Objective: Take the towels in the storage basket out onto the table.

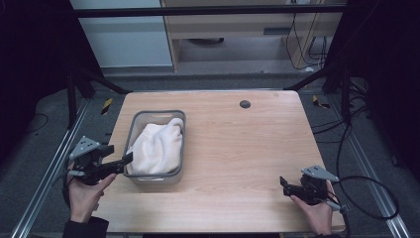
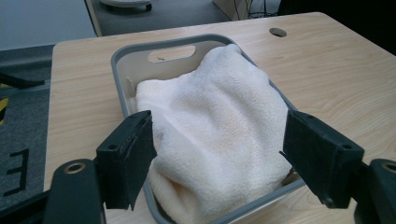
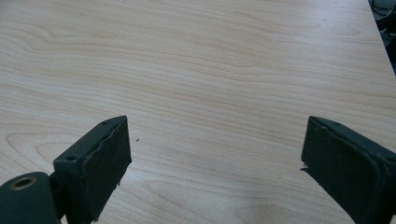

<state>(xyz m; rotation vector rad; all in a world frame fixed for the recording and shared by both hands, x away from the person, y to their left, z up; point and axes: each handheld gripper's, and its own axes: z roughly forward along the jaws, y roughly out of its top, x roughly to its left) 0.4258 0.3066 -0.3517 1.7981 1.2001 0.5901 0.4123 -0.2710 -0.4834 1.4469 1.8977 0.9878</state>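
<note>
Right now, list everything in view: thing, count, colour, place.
towel: one, cream-white, bunched inside the basket, reaching its rim on the right
basket: one, grey plastic with handle slots, left half of the table
table: one, light wood, centre of the high view
cable hole: one, dark, far part of the table
cables: several, black, on the floor at right
left gripper: one, black, open, at the basket's left near corner
right gripper: one, black, open, over the table's right near corner
hands: two, one holding each gripper
</note>
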